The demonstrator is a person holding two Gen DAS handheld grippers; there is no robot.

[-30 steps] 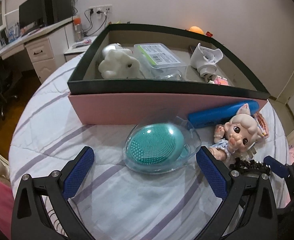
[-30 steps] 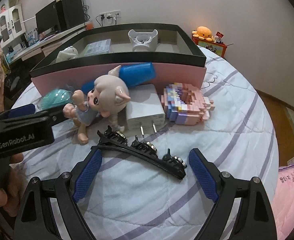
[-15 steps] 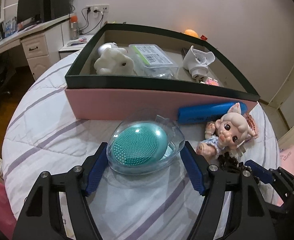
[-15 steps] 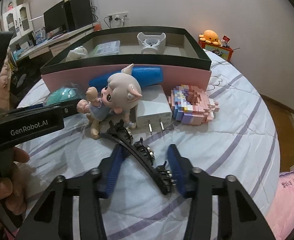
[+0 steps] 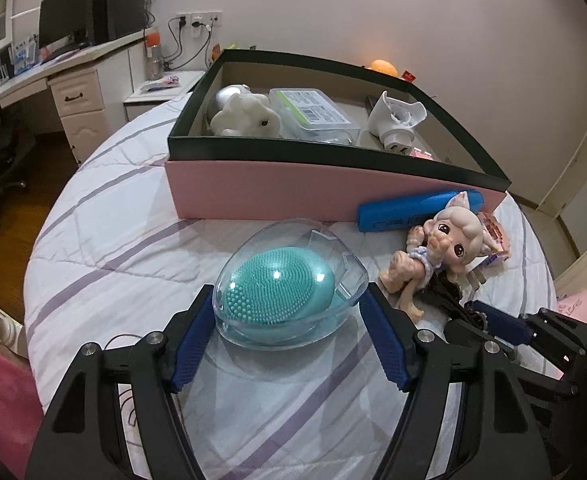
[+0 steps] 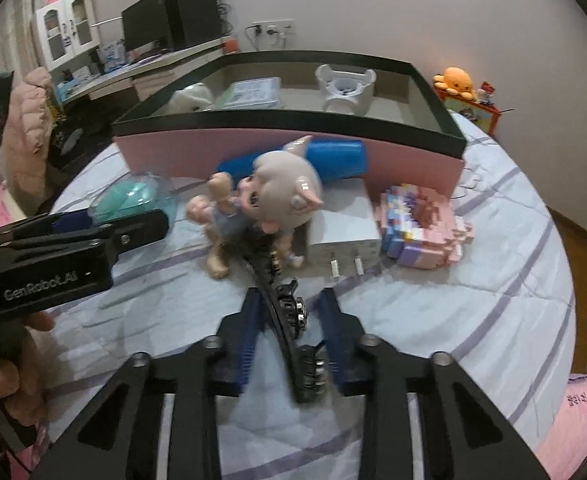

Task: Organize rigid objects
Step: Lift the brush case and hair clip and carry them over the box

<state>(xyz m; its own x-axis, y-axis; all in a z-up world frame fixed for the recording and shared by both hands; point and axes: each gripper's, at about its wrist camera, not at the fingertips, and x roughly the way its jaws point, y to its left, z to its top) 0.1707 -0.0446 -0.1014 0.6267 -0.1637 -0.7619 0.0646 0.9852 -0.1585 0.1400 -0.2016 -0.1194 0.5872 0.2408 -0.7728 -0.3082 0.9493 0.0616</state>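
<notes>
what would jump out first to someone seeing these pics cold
Probably the teal brush in its clear case, clamped between the pads of the left hand-held gripper on the striped bedspread. Next, the big-eyed doll lying to its right, in front of the pink box with a dark rim. The right hand-held gripper, whose jaws have just been closing, now pinches the black hair clip beside the doll.

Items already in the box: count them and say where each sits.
4 visible: a white plush toy at the left end, a clear plastic case in the middle, a white plug-in holder toward the right, and something small and pink against the near wall. More may be hidden.
</notes>
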